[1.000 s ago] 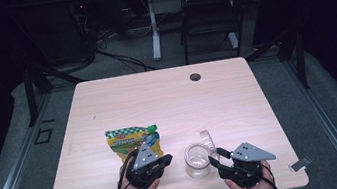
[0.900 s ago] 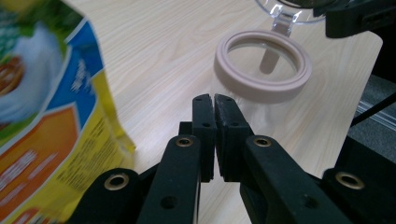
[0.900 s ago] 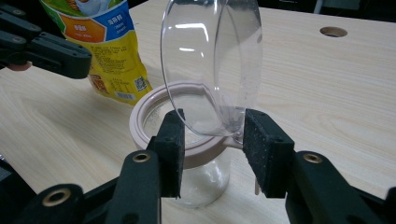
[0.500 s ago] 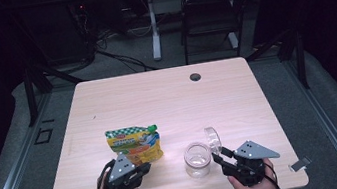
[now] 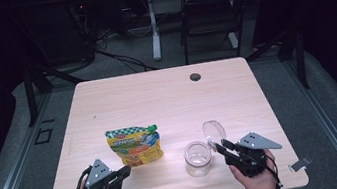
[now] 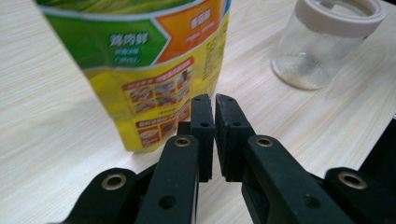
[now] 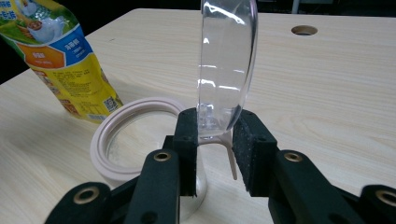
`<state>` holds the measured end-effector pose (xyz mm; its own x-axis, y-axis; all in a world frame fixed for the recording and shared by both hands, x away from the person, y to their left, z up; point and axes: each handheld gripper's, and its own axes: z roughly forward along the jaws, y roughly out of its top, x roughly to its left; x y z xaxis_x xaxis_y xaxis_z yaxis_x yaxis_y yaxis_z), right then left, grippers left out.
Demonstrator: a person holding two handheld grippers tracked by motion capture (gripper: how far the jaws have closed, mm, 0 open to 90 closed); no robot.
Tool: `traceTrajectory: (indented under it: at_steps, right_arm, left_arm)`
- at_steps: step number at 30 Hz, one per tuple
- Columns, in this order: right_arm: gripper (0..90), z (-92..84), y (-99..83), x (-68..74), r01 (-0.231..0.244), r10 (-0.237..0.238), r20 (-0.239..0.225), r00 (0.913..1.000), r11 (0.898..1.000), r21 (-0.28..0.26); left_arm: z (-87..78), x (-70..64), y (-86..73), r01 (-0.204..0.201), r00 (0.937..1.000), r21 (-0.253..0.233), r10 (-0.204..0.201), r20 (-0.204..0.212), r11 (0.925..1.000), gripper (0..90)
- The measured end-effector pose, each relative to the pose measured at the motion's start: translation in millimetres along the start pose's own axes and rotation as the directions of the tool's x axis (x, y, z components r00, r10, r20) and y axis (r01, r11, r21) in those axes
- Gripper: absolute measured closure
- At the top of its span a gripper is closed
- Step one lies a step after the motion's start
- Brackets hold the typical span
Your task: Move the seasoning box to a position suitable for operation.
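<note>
Clear jar (image 5: 198, 158) standing upright near the front edge of the bench (image 5: 167, 99), lid (image 5: 214, 132) flipped open and standing up at its right side. Right claw (image 5: 227, 149) just right of the jar; jaws just been closing, now one on each side of the lid's lower edge, can't tell whether the pads actually press it yet. Left claw (image 5: 123, 172) at the near left, pressed almost together on nothing, tips just short of the yellow-green snack bag (image 5: 134, 145), which sits left of the jar.
</note>
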<state>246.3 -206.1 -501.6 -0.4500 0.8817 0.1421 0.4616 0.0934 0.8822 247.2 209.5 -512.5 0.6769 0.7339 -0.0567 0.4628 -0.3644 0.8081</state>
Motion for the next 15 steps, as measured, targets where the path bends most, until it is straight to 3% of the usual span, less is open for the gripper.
traceTrajectory:
  at_steps: [5, 10, 15]
  right_arm:
    - [68.9, 4.4, 3.7, -4.9, -0.022, 0.022, 0.002, 0.9998, 1.0, 0.004]
    - [63.0, 13.5, 6.8, -9.8, -0.054, 0.054, -0.038, 0.9978, 0.999, 0.004]
    - [62.3, 23.4, 8.6, -10.0, -0.036, 0.036, -0.051, 0.998, 0.999, 0.008]
  left_arm:
    - [-4.5, 6.4, -3.9, 0.02, 0.9996, -0.012, -0.02, -0.018, 0.9997, 85.9]
    - [-7.3, 12.3, -6.2, 0.04, 0.9988, -0.022, -0.04, -0.027, 0.999, 85.6]
    - [-8.8, 16.4, -8.8, 0.059, 0.9976, -0.026, -0.059, -0.034, 0.998, 84.8]
